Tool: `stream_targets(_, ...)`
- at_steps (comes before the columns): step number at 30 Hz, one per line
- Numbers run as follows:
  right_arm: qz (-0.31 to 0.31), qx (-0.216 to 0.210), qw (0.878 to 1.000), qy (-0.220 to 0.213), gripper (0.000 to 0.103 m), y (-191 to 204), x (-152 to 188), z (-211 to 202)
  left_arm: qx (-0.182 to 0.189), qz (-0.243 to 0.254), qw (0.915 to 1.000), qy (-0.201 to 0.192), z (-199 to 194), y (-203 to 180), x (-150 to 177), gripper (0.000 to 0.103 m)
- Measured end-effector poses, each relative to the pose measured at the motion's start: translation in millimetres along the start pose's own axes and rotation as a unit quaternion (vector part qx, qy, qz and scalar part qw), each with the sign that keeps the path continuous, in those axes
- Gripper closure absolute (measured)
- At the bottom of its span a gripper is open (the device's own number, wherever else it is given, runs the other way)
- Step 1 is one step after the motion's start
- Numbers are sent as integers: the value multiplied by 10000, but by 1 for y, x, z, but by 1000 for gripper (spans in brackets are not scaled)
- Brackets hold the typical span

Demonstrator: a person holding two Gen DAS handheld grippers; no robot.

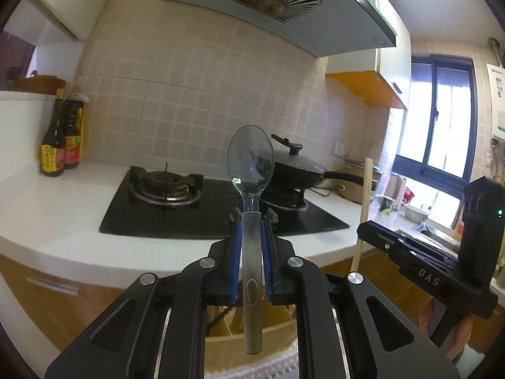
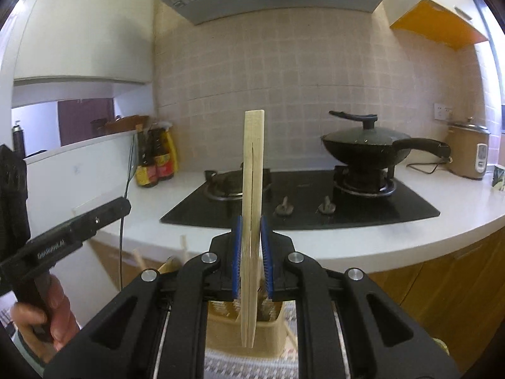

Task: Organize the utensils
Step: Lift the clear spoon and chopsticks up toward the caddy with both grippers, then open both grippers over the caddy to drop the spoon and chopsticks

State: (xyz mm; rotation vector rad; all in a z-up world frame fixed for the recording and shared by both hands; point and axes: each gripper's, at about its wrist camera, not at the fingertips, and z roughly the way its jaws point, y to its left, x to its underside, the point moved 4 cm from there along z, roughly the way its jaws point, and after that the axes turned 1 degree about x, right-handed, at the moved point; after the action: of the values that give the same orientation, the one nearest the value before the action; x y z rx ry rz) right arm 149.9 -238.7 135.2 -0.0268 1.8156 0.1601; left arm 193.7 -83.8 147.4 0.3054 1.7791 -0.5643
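We are holding one utensil in each hand above the work area, so the step in hand looks like the carry between picking up and sorting: both pieces are gripped and raised in front of the counter, with neither yet set down.

On the left, the left gripper is clamping the clear plastic spoon by its handle, its blue pads almost closed against the flat stem. The spoon is standing upright, bowl up, in front of the stove, with the tail of its handle hanging below the jaws.

On the right, the right gripper is pinching the wooden chopsticks, an unsplit pair still joined at the top, with the jaws nearly shut on their sides. They are also standing upright, lower ends pointing down toward a tan holder that already has other utensils in it.

Next, we judge each piece needs lowering into its own compartment. That calls for keeping it vertical, lining the lower end over the slot, and releasing only once it is inside. The spoon is smooth, so it may slip or twist in the grip.
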Motion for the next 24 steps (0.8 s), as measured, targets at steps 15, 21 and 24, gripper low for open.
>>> stream_targets(15,170,323,9973,-636,93,-13,14,38,-353,12,9974,-626,33,16,28,93)
stream_targets(21,108,397,9965,-726,93,-11,33,42,-395,29,9966,-727,35,19,41,92)
stream_targets(24,114,361,9971,-655,92,-12,38,40,-332,29,9968,-722,33,20,45,92)
